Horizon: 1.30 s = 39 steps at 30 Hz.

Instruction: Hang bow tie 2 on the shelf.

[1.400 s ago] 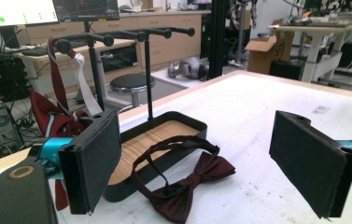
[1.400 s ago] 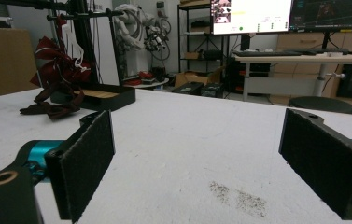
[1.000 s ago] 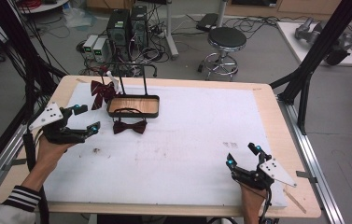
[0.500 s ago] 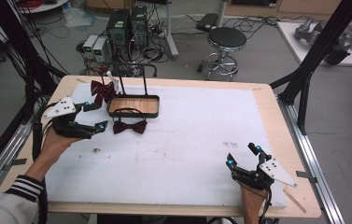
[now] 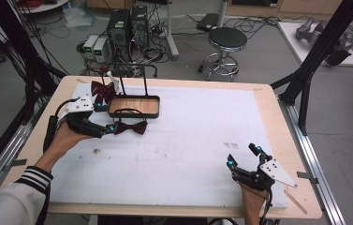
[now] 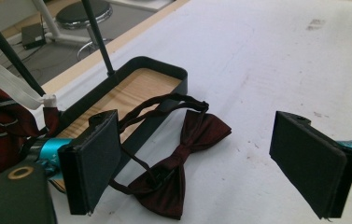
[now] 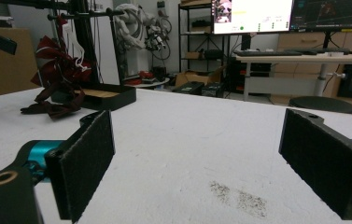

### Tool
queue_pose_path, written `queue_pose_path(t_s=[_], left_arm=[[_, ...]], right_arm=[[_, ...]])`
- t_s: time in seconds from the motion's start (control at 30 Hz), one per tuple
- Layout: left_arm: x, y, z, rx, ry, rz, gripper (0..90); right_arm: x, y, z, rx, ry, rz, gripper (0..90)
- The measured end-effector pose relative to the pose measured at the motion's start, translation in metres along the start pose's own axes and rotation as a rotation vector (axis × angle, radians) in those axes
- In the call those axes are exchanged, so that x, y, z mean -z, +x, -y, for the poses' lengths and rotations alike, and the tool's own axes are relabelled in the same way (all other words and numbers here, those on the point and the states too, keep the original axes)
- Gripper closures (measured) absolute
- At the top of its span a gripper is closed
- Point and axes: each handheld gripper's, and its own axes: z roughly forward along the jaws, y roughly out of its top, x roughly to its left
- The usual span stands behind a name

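The left claw [image 5: 111,127] hangs low over the white-covered worktop [image 5: 188,140] with its two black padded jaws spread wide and nothing between the pads. In the left gripper view the dark maroon satin bow tie [image 6: 178,163] lies flat on the white cover just ahead of the open left claw [image 6: 211,165], nearer the left pad than the right one; neither pad touches it. The bow tie's thin dark neck strap [image 6: 164,105] loops up from the knot and drapes over the near rim of the shallow black metal tray with a wooden floor [image 6: 136,88], so the bow itself is outside the tray, touching its near wall or just beside it. Two thin black posts [image 6: 96,37] rise from the far side of the tray. In the high view the bow tie [image 5: 130,126] sits just in front of the tray [image 5: 134,107], at the left rear part of the worktop. Beside the tray, on its left, a bundle of dark red striped bow ties with a white strap [image 5: 103,89] hangs or leans by the posts.

The right claw [image 5: 244,157] rests well apart from all this, near the front right corner of the worktop, held by a hand [image 5: 251,199]. Its jaws also stand wide apart and hold nothing, as the right gripper view shows, with bare white cover and a grey smudge [image 7: 239,196] between them.
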Motion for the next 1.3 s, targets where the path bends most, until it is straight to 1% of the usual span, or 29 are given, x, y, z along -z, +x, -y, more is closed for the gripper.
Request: queue_pose_path(t_s=[0.03, 0.07, 0.13, 0.2, 0.27, 0.3, 0.37, 0.53, 0.6, 0.7, 0.73, 0.8, 0.83, 0.87, 0.9, 0.93, 1.0, 1.03, 1.07, 1.1, 1.13, 1.2, 1.27, 1.3], left_arm=[[-0.004, 0.001, -0.002, -0.001, 0.015, 0.003, 16.9], [-0.004, 0.001, -0.002, -0.001, 0.015, 0.003, 16.9], [-0.008, 0.001, -0.003, -0.004, 0.033, 0.005, 17.0], [-0.013, 0.002, -0.006, -0.016, 0.06, 0.002, 16.9], [-0.015, 0.002, -0.007, -0.016, 0.065, 0.004, 16.9], [-0.018, 0.002, -0.008, -0.016, 0.079, 0.0, 16.9], [-0.019, 0.002, -0.008, -0.013, 0.084, 0.004, 17.0], [-0.028, 0.003, -0.009, -0.015, 0.137, -0.007, 17.0], [-0.03, 0.003, -0.008, -0.014, 0.144, -0.008, 17.2], [-0.035, 0.003, -0.008, -0.017, 0.167, -0.008, 17.8], [-0.039, 0.002, -0.008, -0.021, 0.186, -0.012, 18.0], [-0.041, 0.002, -0.007, -0.019, 0.195, -0.012, 18.4], [-0.044, 0.003, -0.007, -0.029, 0.218, -0.012, 18.8], [-0.044, 0.003, -0.007, -0.029, 0.218, -0.012, 19.0], [-0.048, 0.003, -0.007, -0.031, 0.236, -0.007, 19.5], [-0.048, 0.003, -0.007, -0.031, 0.236, -0.007, 20.1], [-0.052, 0.003, -0.007, -0.04, 0.261, -0.003, 21.6], [-0.056, 0.002, -0.007, -0.048, 0.283, -0.005, 21.9], [-0.056, 0.002, -0.007, -0.048, 0.283, -0.005, 22.1], [-0.061, 0.002, -0.007, -0.05, 0.304, 0.002, 22.6], [-0.063, 0.002, -0.007, -0.051, 0.314, 0.004, 23.5], [-0.065, 0.002, -0.006, -0.048, 0.318, 0.005, 25.2], [-0.069, 0.002, -0.006, -0.05, 0.337, 0.014, 27.6], [-0.074, 0.002, -0.005, -0.052, 0.359, 0.015, 28.0]], right_arm=[[0.0, 0.0, 0.0, 0.001, 0.0, 0.0, 9.6], [0.0, 0.0, 0.0, 0.001, 0.0, 0.0, 9.6], [0.0, 0.0, 0.0, -0.002, 0.002, 0.002, 9.7], [0.0, 0.0, 0.0, 0.0, 0.001, 0.002, 9.6], [0.0, 0.0, 0.0, -0.002, 0.002, 0.002, 9.6], [0.0, 0.0, 0.0, -0.003, 0.002, 0.001, 9.6], [0.0, 0.0, 0.0, -0.001, -0.001, 0.001, 9.6], [0.0, 0.0, 0.0, -0.003, -0.001, 0.0, 9.6], [0.0, 0.0, 0.0, -0.003, -0.001, 0.0, 9.6], [0.0, 0.0, 0.0, -0.006, -0.001, 0.0, 9.6], [0.0, 0.0, 0.0, -0.007, 0.0, 0.0, 9.6], [0.0, 0.0, 0.0, -0.008, 0.0, 0.0, 9.6], [0.0, 0.0, 0.0, -0.008, 0.0, 0.0, 9.6], [0.0, 0.0, 0.0, -0.008, 0.0, 0.0, 9.6], [0.0, 0.0, 0.0, -0.009, -0.001, 0.0, 9.6], [0.0, 0.0, 0.0, -0.008, 0.0, 0.0, 9.6], [0.0, 0.0, 0.0, -0.013, 0.001, 0.0, 9.6], [0.0, 0.0, 0.0, -0.012, 0.0, 0.0, 9.6], [0.0, 0.0, 0.0, -0.012, 0.0, 0.0, 9.6], [0.0, 0.0, 0.0, -0.013, 0.001, 0.0, 9.6], [0.0, 0.0, 0.0, -0.012, 0.001, 0.0, 9.6], [0.0, 0.0, 0.0, -0.013, 0.0, -0.001, 9.6], [0.0, 0.0, 0.0, -0.014, 0.0, -0.001, 9.6], [0.0, 0.0, 0.0, -0.014, -0.001, -0.002, 9.6]])
